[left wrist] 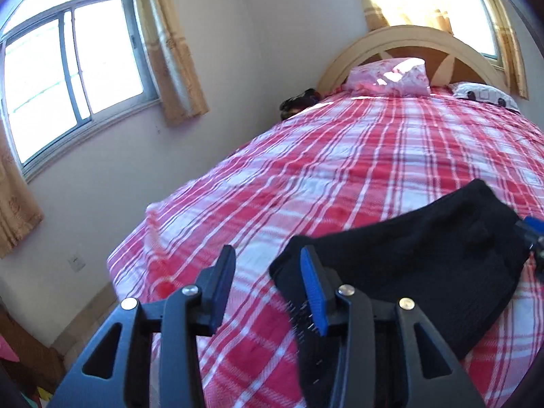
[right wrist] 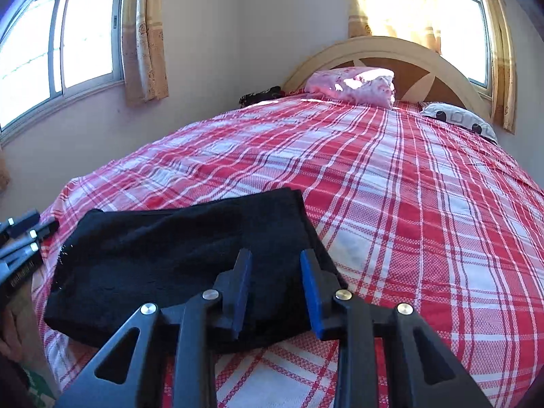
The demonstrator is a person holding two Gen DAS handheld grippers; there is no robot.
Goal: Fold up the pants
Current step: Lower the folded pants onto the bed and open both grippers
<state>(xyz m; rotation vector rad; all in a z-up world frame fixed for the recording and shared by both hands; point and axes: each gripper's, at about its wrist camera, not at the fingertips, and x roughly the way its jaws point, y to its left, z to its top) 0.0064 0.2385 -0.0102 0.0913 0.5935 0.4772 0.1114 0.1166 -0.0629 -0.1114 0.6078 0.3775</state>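
Observation:
The black pants (left wrist: 425, 258) lie folded in a compact bundle on the red plaid bed cover (left wrist: 340, 170). In the left wrist view my left gripper (left wrist: 268, 268) is open and empty, its right finger over the bundle's left corner. In the right wrist view the pants (right wrist: 176, 258) lie low and left, and my right gripper (right wrist: 276, 272) is open and empty above the bundle's near right edge. The left gripper (right wrist: 23, 238) shows at the far left edge of that view, beside the pants. The right gripper's tip (left wrist: 533, 234) shows at the right edge of the left wrist view.
A pink pillow (right wrist: 353, 85) and a grey patterned pillow (right wrist: 459, 120) lie by the wooden headboard (right wrist: 408, 64). A dark item (right wrist: 260, 97) sits at the bed's far left corner. Windows with tan curtains (left wrist: 170, 54) stand on the walls. The bed's left edge (left wrist: 136, 238) drops to the floor.

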